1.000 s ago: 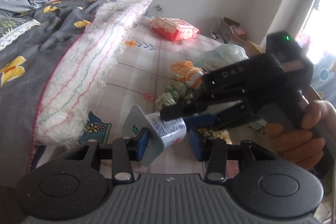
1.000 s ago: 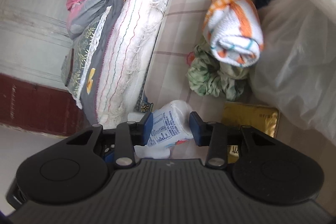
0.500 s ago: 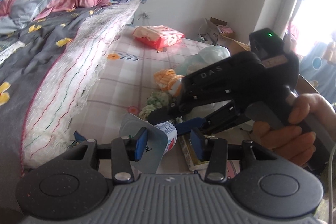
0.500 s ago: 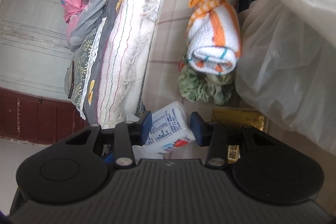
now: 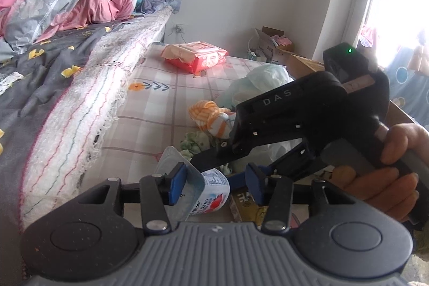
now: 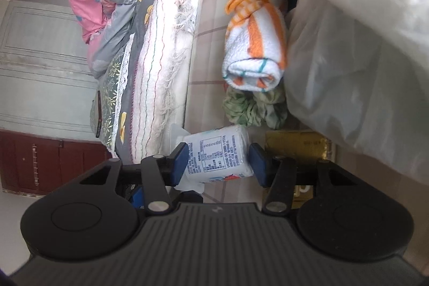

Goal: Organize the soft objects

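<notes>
Right now the yogurt cup (image 6: 218, 154) lies between the just-opened pads of both the left hand-held gripper (image 5: 214, 178) and right hand-held gripper (image 6: 218, 165), over the checked mattress (image 5: 166, 109). Neither grips firmly, so it may drop and roll toward the rolled towel (image 6: 254, 55).

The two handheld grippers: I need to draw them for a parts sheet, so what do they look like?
Both are matte black. The left gripper and right gripper each have a ribbed grey base, two round black discs, silver pivot screws and blue pads on the jaws. From the left wrist view, the right gripper's body reads "DAS", has a lit green light and a grey trigger handle. No sleeve or cable shows.
</notes>
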Action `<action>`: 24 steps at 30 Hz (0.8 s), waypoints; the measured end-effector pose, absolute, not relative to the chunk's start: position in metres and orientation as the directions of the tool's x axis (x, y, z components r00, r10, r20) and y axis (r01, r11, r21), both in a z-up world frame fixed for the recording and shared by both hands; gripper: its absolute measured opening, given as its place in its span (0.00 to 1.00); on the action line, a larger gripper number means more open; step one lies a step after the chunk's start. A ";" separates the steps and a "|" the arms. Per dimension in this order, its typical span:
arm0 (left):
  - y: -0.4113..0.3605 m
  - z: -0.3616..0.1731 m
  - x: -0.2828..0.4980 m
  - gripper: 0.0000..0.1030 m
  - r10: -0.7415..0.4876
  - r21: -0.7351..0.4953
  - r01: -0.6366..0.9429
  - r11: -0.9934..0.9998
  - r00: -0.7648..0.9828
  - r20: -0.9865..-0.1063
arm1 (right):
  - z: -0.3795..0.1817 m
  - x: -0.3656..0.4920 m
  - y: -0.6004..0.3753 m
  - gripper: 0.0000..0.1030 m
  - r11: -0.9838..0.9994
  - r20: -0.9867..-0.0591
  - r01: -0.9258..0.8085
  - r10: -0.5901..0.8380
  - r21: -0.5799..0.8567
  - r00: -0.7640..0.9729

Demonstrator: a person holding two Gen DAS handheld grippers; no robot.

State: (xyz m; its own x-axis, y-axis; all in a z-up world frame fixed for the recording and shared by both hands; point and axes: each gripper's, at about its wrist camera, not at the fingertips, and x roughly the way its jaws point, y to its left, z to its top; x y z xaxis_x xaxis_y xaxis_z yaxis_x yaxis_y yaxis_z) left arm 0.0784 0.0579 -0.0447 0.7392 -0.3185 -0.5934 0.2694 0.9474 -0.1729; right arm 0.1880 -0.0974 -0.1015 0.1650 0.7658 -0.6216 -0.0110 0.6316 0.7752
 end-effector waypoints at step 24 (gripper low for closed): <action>0.034 -0.046 0.075 0.53 -0.371 -0.149 0.352 0.924 0.732 -0.572 | -0.051 0.184 -0.087 0.31 0.749 -0.709 -0.282 0.660 0.599 0.247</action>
